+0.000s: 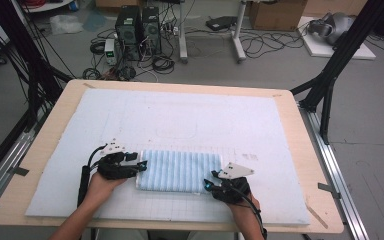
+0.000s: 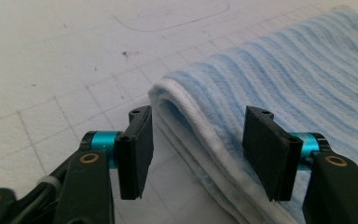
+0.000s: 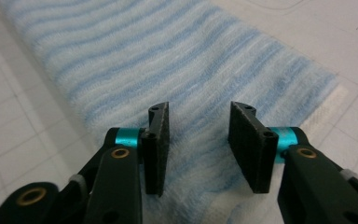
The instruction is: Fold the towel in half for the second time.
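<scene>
A folded blue-and-white striped towel (image 1: pixel 179 170) lies flat near the front of the white mat (image 1: pixel 180 120). My left gripper (image 1: pixel 141 165) is at the towel's left end, open, its jaws straddling the folded white edge of the towel (image 2: pixel 200 135). My right gripper (image 1: pixel 208 184) is at the front right corner, open, hovering over the striped towel (image 3: pixel 135 65) with nothing clamped between its jaws. The left gripper (image 2: pixel 198 149) and right gripper (image 3: pixel 200 144) each show a wide gap between the pads.
The mat covers a wooden table (image 1: pixel 45 145) and carries a faint grid and a drawn outline (image 1: pixel 177 132). Beyond the table are computer towers (image 1: pixel 137 25), cables and black frame legs (image 1: pixel 330 75) on the floor.
</scene>
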`<action>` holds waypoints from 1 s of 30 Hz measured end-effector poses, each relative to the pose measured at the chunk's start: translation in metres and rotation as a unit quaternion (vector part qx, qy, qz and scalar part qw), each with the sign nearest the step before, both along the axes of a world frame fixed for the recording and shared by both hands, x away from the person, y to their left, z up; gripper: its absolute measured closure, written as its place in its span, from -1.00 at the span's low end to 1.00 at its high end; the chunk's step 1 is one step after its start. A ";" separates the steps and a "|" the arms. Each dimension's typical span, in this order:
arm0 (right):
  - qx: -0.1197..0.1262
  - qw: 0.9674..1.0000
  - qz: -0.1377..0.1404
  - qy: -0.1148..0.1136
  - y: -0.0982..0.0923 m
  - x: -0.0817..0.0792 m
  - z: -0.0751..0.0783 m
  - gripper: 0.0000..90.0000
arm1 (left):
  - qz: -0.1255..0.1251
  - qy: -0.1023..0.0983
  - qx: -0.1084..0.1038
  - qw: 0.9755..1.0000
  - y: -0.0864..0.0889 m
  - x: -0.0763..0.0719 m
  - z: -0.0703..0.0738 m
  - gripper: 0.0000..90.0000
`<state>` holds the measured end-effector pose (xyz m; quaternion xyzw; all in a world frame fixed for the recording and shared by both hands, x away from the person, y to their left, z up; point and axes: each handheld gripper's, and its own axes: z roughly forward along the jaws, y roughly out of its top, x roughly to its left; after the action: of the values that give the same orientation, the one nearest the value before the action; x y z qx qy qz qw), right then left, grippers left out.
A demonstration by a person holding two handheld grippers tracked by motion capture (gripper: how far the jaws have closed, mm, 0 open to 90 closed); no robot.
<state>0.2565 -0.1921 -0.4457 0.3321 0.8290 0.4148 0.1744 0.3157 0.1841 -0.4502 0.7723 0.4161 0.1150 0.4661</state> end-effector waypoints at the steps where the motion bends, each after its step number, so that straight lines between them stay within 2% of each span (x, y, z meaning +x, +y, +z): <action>1: 0.013 1.000 -0.003 0.001 -0.002 0.000 0.002 0.25 | 0.005 0.001 0.000 1.000 0.000 0.002 0.000 -0.05; 3: 0.043 0.999 -0.022 -0.008 -0.008 0.004 0.008 0.21 | 0.009 0.000 -0.004 1.000 -0.001 0.004 0.001 0.06; 4: 0.046 0.999 -0.027 -0.010 -0.010 0.005 0.009 0.21 | 0.006 -0.004 -0.005 1.000 -0.001 0.005 0.001 0.20; 5: 0.052 0.997 -0.048 -0.013 -0.014 0.010 0.011 0.21 | 0.002 -0.003 -0.004 1.000 -0.002 0.005 0.001 0.32; 7: 0.056 0.996 -0.070 -0.009 -0.018 0.019 0.010 0.18 | -0.007 -0.005 0.004 1.000 -0.005 0.007 0.001 0.61; 8: 0.055 0.996 -0.077 -0.003 -0.018 0.023 0.009 0.16 | -0.006 -0.013 0.002 1.000 -0.006 0.007 0.001 0.79; 10: 0.045 0.994 -0.094 0.018 -0.018 0.034 0.002 0.17 | 0.000 -0.024 -0.001 1.000 -0.006 0.008 0.002 0.90; 12: 0.043 0.994 -0.095 0.036 -0.016 0.042 -0.003 0.44 | 0.013 -0.030 -0.012 0.999 -0.004 0.011 0.002 0.91; 13: 0.045 0.994 -0.094 0.036 -0.015 0.044 -0.003 0.69 | 0.016 -0.031 -0.017 0.999 -0.003 0.013 0.002 0.91; 14: 0.048 0.994 -0.089 0.032 -0.014 0.044 -0.002 0.82 | 0.020 -0.031 -0.018 0.999 -0.003 0.015 0.001 0.92; 15: 0.046 0.995 -0.086 0.027 -0.013 0.046 0.000 0.85 | 0.022 -0.023 -0.019 0.999 -0.002 0.018 0.000 0.92; 16: 0.044 0.995 -0.084 0.026 -0.012 0.047 0.001 0.87 | 0.028 -0.026 -0.023 0.999 -0.002 0.020 0.001 0.92; 18: 0.043 0.995 -0.086 0.015 -0.011 0.049 0.003 0.87 | 0.031 -0.028 -0.028 0.999 -0.002 0.024 0.003 0.92; 21: 0.022 0.995 -0.095 0.010 -0.010 0.052 0.002 0.85 | 0.027 -0.027 -0.013 0.999 -0.006 0.028 0.002 0.90; 22: 0.014 0.995 -0.097 0.008 -0.009 0.053 0.000 0.80 | 0.030 -0.023 0.001 0.999 -0.007 0.029 0.000 0.87; 24: 0.007 0.993 -0.117 0.007 -0.009 0.053 -0.001 0.47 | 0.047 -0.021 0.000 0.999 -0.004 0.029 0.001 0.55; 25: 0.016 0.993 -0.118 0.004 -0.011 0.052 0.001 0.45 | 0.048 -0.027 0.000 0.998 -0.002 0.028 0.003 0.47; 27: 0.029 0.993 -0.115 -0.011 -0.015 0.045 0.008 0.38 | 0.033 -0.045 -0.006 0.998 0.002 0.023 0.009 0.35; 29: 0.047 0.994 -0.095 -0.021 -0.018 0.038 0.014 0.37 | 0.009 -0.071 -0.015 0.997 0.006 0.017 0.014 0.35; 30: 0.046 0.995 -0.086 -0.025 -0.017 0.034 0.017 0.35 | -0.004 -0.076 -0.027 0.997 0.007 0.014 0.016 0.35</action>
<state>0.2906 -0.2094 -0.4289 0.3992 0.7728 0.4444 0.2144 0.3300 0.1912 -0.4338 0.7504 0.3791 0.1600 0.5172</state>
